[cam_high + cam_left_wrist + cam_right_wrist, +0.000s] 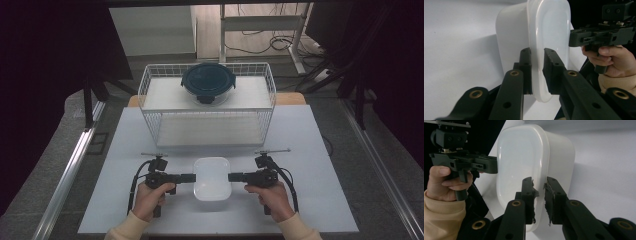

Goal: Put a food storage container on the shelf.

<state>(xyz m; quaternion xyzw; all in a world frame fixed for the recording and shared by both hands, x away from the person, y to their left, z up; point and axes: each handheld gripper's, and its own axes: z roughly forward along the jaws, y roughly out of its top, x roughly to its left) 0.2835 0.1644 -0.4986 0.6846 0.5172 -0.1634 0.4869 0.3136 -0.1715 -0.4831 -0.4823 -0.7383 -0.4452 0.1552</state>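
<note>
White plastic container (212, 178): rounded-rectangular tub with a translucent, glossy lid and smooth matte walls, set on the white tabletop (310, 150) near the front edge, between the two hands. Its long axis is run front to back in the high view, with the lid faced upward. The protruding lid rim is gripped on opposite long sides: the left gripper (190, 177) is clamped on the left rim, the right gripper (234, 176) on the right rim, each with one black jaw above and one below the rim (537, 72) (539, 195). Worn, torn padding is seen on the right gripper's pads (547, 200). Behind the container, a white wire basket (150, 100) is placed, with a round dark-lidded container (207, 81) on its upper shelf.
</note>
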